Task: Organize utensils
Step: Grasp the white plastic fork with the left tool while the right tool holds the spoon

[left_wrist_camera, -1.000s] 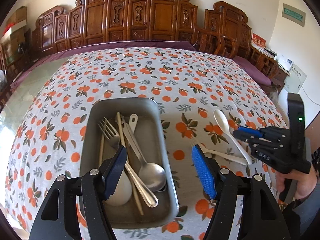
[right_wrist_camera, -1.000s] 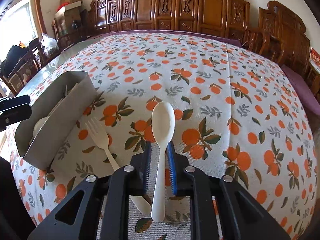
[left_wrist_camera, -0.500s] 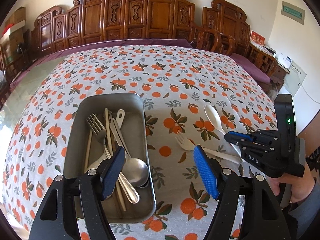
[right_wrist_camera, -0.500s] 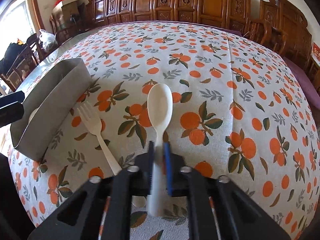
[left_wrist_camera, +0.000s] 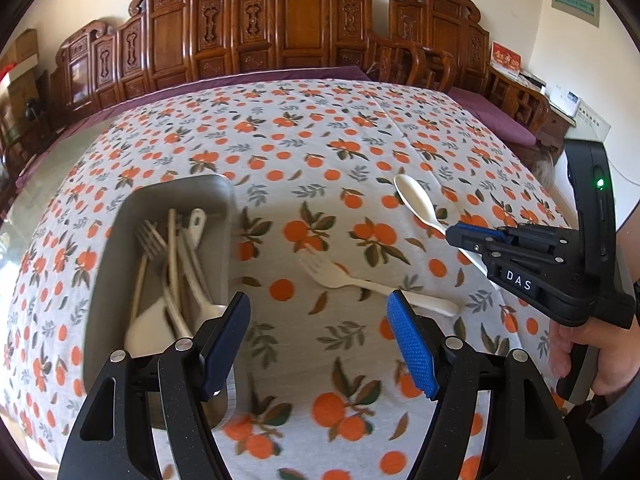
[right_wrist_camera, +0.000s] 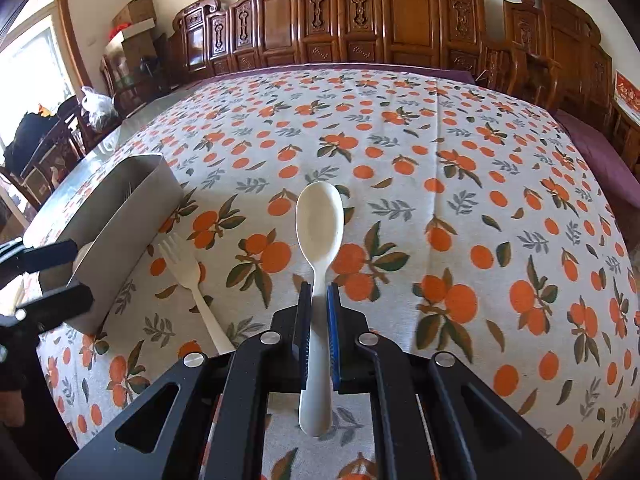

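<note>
Right gripper (right_wrist_camera: 318, 308), lower centre of the right wrist view: jaws nearly together, clamped on the handle of a cream spoon (right_wrist_camera: 320, 220), bowl pointing up-frame over the orange-print tablecloth (right_wrist_camera: 460, 184), handle end projecting below the pads. Same spoon (left_wrist_camera: 412, 200) in the left wrist view, right of centre, held by the dark gripper (left_wrist_camera: 460, 236) coming in from the right edge, with a hand (left_wrist_camera: 592, 352) on its grip at lower right. Left gripper (left_wrist_camera: 320, 336), bottom of the left wrist view: jaws wide apart, nothing between them, one black pad over the near corner of the grey metal tray (left_wrist_camera: 108, 264), one blue pad over bare cloth. Tray at left of frame, containing a metal fork, chopsticks and several spoons, blurred. Cream fork (left_wrist_camera: 360, 284) flat on the cloth between tray and spoon, tines toward the tray; also at lower left of the right wrist view (right_wrist_camera: 188, 276), just beside the tray wall (right_wrist_camera: 120, 224). Carved wooden chairs (left_wrist_camera: 304, 20) along the top of both views.
</note>
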The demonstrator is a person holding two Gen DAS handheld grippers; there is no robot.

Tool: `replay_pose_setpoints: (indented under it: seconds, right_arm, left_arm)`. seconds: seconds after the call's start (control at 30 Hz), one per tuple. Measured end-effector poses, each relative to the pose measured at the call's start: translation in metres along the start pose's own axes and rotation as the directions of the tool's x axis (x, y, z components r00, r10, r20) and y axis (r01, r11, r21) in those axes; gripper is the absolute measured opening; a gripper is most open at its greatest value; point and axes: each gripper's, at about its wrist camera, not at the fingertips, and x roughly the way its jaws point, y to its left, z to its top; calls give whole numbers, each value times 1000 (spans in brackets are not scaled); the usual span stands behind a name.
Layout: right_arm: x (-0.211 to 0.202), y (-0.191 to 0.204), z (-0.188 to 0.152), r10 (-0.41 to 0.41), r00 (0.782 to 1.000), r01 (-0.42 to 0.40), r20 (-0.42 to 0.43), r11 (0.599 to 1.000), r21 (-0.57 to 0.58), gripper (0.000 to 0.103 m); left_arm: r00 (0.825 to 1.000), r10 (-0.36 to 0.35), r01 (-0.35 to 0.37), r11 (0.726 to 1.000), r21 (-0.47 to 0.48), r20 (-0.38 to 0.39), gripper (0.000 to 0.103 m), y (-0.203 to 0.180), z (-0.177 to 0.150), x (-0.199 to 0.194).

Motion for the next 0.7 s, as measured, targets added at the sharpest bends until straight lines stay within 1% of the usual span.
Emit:
replay_pose_setpoints:
  seconds: [0.13, 0.23, 0.37, 0.5, 0.6, 0.7]
  right_arm:
    - [-4, -12, -2, -10, 1000, 9, 12, 1000, 24, 9]
    - [-8, -18, -2, -8, 1000, 8, 20, 999, 40, 9]
    - [-9, -22, -2, -7, 1000, 5, 25, 999, 50, 9]
    - [-10, -24, 0, 2, 1000, -4, 31, 998, 59, 9]
    - [-10, -24, 1, 6, 999, -8, 34, 998, 64, 9]
    - [-8, -23, 1, 6, 1000, -8, 31, 998, 63, 9]
  left_arm:
    - [999, -14, 14, 1000, 13, -33, 68, -17, 3, 17]
    - [998, 16, -14, 999, 30, -65, 68, -28, 6, 32]
    - [994, 14, -10, 999, 35, -106, 68, -38, 7, 52]
    - [986, -11, 12, 1000, 2, -167, 68, -41, 7, 74]
    - [984, -36, 30, 999, -37, -174, 68, -39, 9, 82]
    - [983, -25, 20, 999, -30, -179, 66, -39, 14, 87]
